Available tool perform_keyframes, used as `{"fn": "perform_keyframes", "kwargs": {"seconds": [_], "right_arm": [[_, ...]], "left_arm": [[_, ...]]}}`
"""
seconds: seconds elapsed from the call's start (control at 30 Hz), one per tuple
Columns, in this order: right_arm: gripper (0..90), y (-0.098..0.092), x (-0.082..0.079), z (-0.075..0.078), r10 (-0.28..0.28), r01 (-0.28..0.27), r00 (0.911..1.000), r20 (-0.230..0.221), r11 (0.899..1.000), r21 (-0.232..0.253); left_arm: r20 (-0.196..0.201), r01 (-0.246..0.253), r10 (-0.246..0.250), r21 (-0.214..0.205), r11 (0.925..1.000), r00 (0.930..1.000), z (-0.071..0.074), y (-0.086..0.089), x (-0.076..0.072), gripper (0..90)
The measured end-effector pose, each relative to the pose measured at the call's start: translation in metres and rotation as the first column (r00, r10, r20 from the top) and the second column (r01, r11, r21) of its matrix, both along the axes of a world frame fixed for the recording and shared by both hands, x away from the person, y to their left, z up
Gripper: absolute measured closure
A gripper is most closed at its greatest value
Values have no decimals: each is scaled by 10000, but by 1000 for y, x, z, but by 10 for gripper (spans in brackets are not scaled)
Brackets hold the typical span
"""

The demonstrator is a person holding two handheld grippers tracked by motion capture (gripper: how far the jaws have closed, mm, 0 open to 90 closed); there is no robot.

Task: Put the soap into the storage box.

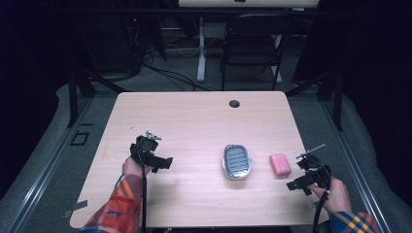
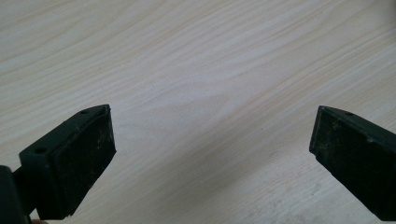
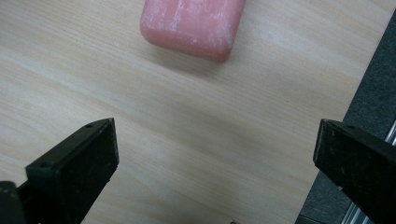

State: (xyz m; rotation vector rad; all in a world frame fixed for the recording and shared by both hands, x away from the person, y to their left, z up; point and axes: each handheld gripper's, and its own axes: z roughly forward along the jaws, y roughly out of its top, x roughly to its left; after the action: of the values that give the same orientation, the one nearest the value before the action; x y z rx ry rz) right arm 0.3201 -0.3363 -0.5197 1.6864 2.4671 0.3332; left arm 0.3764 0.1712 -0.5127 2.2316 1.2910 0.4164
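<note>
A pink bar of soap (image 1: 280,164) lies flat on the wooden table (image 1: 194,121), right of a grey soap dish (image 1: 237,161) with a ribbed inner tray. My right gripper (image 1: 297,183) hovers just right of and nearer than the soap, jaws wide open and empty; in the right gripper view the soap (image 3: 194,25) sits ahead of the open gripper (image 3: 215,154). My left gripper (image 1: 163,164) is held over bare wood at the table's left, well apart from the dish. In its own view the left gripper (image 2: 212,140) stands open with nothing between the pads.
The table's right edge (image 3: 369,79) runs close beside my right gripper, with dark floor beyond. A round cable hole (image 1: 234,103) sits near the far edge. A black chair (image 1: 252,43) and a white desk leg (image 1: 201,48) stand behind the table.
</note>
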Motion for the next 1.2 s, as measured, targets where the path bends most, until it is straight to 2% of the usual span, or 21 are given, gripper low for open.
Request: {"fn": "perform_keyframes", "kwargs": {"seconds": [0.07,0.17,0.27,0.3,0.4,0.73,0.8,0.83,0.9,1.03,1.07,1.17,1.2], "right_arm": [[0,1,1,-1,-78,79,9999,-91,9999,117],[0,2,2,-3,-120,121,9996,-236,9999,31],[0,3,2,-2,-183,181,9997,-183,9998,-85],[0,4,3,-2,-294,295,9995,63,9995,-127],[0,3,6,-1,-405,405,9992,-46,9991,-122],[0,5,15,-3,-446,444,9990,-83,9988,-206],[0,7,18,-5,-595,595,9982,35,9982,-49],[0,7,22,-3,-347,344,9993,-168,9993,-123],[0,8,25,-2,-274,268,9994,-221,9993,-269],[0,11,32,-1,-473,474,9988,120,9988,-93],[0,12,35,0,-287,287,9996,-9,9994,-173],[0,16,44,-1,-327,329,9994,126,9993,-176],[0,18,48,1,-251,252,9997,8,9992,-319]], "left_arm": [[54,2,-2,-31,10000,10000,0,-1,0,1],[11,27,-27,-163,9999,10000,1,0,-1,1],[20,-12,13,-262,9997,10000,1,1,0,1],[-57,-28,26,-428,9991,10000,2,3,0,1],[-115,-54,48,-588,9983,9999,2,4,0,1],[-274,4,-20,-579,9983,9996,1,3,0,1],[-279,-4,-10,-497,9988,9996,1,3,0,1],[-307,-3,-10,-436,9990,9995,1,3,0,1],[-329,-60,46,-431,9991,9994,0,4,-1,1],[-384,-197,179,-463,9987,9991,0,9,-3,1],[-378,-262,243,-508,9984,9990,0,11,-4,1],[-468,-384,360,-521,9979,9983,0,14,-6,1],[-509,-388,363,-496,9980,9980,0,14,-7,1]]}}
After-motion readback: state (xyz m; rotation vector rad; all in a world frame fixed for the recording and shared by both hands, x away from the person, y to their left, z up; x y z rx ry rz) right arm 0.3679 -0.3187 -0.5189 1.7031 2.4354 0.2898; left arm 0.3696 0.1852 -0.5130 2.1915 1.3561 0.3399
